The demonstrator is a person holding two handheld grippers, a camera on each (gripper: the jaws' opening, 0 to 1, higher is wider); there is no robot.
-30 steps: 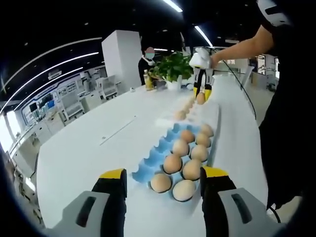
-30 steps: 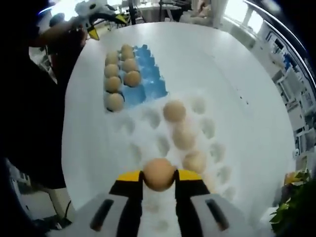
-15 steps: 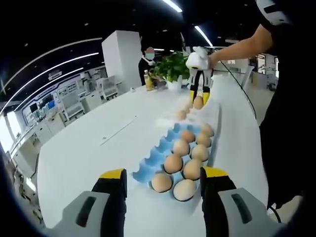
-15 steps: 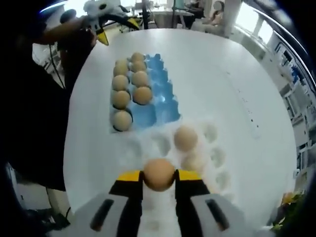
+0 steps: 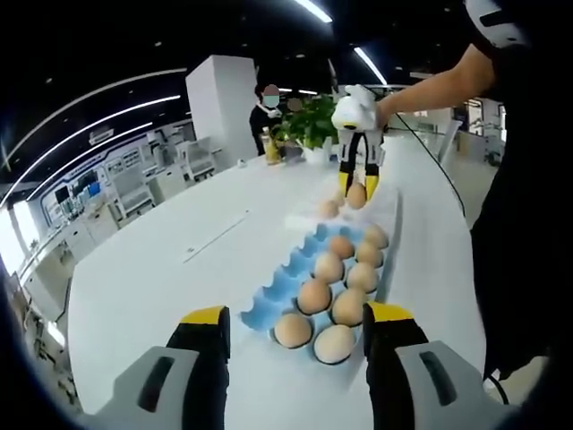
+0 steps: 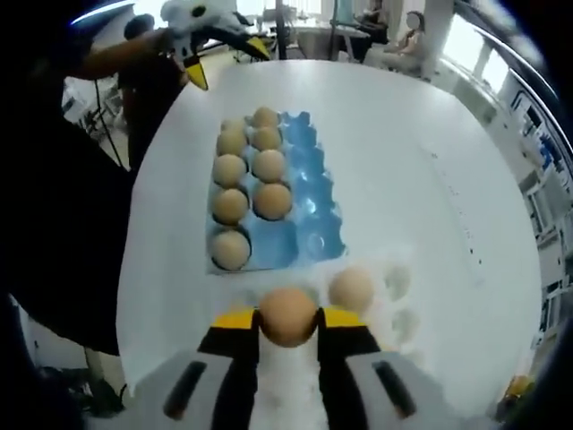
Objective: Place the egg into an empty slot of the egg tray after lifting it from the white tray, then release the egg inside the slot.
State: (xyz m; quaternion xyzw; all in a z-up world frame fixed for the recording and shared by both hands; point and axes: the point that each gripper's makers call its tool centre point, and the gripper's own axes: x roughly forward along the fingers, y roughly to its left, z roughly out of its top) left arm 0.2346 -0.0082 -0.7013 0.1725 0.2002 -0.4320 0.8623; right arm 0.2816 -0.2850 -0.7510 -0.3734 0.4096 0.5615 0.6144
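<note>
Spreading across the middle of the white desk (image 6: 403, 116), the blue egg tray (image 6: 309, 206) has seven eggs packed into two of its rows with the third row bare, and the white tray (image 6: 394, 300) sits just beside its near end. The right hand-held gripper (image 6: 287, 319) is clenched on the egg (image 6: 287, 314), carried in the air over the white tray's edge, while the left hand-held gripper (image 5: 295, 321) hangs released near the tray's far end. From where I stand, the risks look like squeezing until the shell cracks, or descending off-centre onto a seated egg rather than a bare slot.

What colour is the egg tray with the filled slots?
Blue egg tray, clearest in the right gripper view.
</note>
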